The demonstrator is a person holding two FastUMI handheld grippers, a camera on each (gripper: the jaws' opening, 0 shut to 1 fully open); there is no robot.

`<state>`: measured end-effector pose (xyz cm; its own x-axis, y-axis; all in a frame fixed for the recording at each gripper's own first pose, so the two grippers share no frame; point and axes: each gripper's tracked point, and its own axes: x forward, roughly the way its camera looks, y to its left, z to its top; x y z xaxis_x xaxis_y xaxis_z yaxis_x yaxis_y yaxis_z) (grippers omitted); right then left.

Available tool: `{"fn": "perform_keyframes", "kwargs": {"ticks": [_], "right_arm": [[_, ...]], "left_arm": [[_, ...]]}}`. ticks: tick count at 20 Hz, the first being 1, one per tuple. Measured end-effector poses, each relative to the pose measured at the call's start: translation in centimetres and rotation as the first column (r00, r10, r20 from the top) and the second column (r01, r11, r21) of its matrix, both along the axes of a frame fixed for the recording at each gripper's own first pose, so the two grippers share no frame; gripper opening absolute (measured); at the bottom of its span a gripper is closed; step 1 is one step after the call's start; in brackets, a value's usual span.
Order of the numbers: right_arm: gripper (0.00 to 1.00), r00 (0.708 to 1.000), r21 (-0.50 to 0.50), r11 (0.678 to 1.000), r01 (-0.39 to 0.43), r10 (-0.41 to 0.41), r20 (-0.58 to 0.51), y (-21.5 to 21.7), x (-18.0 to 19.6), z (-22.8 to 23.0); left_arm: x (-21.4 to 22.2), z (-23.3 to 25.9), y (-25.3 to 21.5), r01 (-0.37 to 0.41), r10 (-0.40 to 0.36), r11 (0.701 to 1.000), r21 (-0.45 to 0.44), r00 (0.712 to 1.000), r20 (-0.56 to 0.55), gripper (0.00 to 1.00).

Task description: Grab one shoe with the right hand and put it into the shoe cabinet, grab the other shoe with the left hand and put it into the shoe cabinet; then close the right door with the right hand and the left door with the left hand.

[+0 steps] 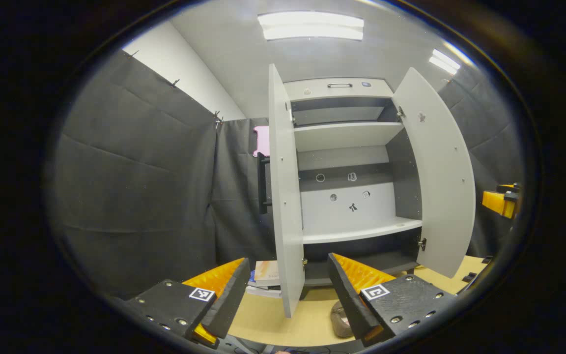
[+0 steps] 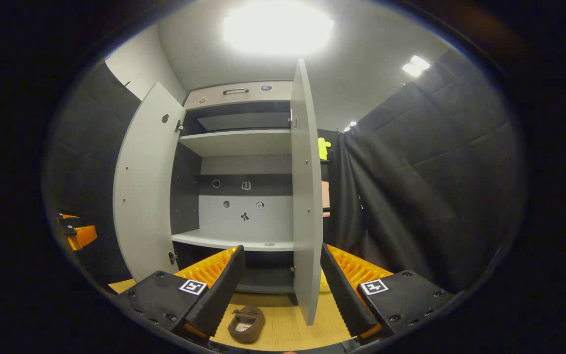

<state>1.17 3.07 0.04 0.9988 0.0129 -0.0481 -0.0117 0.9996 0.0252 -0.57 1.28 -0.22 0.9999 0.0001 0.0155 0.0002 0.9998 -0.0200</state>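
Shoes have yet to go in: the cabinet (image 2: pixel 243 142) stands on the pale wood-grain counter (image 2: pixel 283 329) with both doors swung wide and its shelves bare, so by my reading the task is at its first step. One brown shoe (image 2: pixel 246 322) lies on the counter just in front of the cabinet, between the fingers of the right tongs (image 2: pixel 280 275) in the right gripper view, opening upward, soft and rounded like a slipper. In the left gripper view a brown shoe (image 1: pixel 340 319) peeps out beside the right finger of the left tongs (image 1: pixel 288 287); whether it is the same one I cannot tell.

Both tongs are spread wide and hold nothing. Their inner faces are ribbed, which should bite well on soft fabric.

Next, the right tongs would need to dip down over the shoe, pinch its rim or side wall, then lift it onto a shelf. The cabinet is flat, smooth grey board with dark inner panels; the right door (image 2: pixel 306 196) stands edge-on between the right tongs' fingers, so the descent must stay left of it.
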Motion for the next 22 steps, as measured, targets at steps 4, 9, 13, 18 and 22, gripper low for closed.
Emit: {"fn": "perform_keyframes", "kwargs": {"ticks": [4, 9, 13, 18, 22], "right_arm": [[0.98, 0.998, -0.025, 0.998, -0.059, 0.058, -0.039, 2.6, 0.7, -1.7], [0.98, 0.984, -0.045, 0.988, -0.148, 0.142, -0.11, 5.9, 2.3, -4.7], [0.98, 0.966, -0.021, 0.98, -0.195, 0.189, -0.177, 8.3, 4.2, -8.0], [0.97, 0.923, -0.039, 0.965, -0.26, 0.236, -0.304, 11.0, 6.6, -13.7], [0.98, 0.862, -0.002, 0.95, -0.312, 0.282, -0.421, 13.0, 7.4, -18.7]], "left_arm": [[0.0, -0.4, 0.5, -0.011, 0.011, 1.0, -0.022, 1.0, -0.005, 0.92], [-0.4, -0.7, 2.1, -0.052, 0.052, 0.999, 0.004, 0.999, -0.009, 0.92], [-0.4, -1.4, 3.7, -0.102, 0.102, 0.995, 0.004, 0.994, -0.034, 0.92], [-0.6, -2.3, 6.1, -0.169, 0.169, 0.986, 0.016, 0.984, -0.054, 0.99], [0.0, -3.3, 7.5, -0.203, 0.203, 0.979, 0.01, 0.976, -0.076, 0.99]]}}
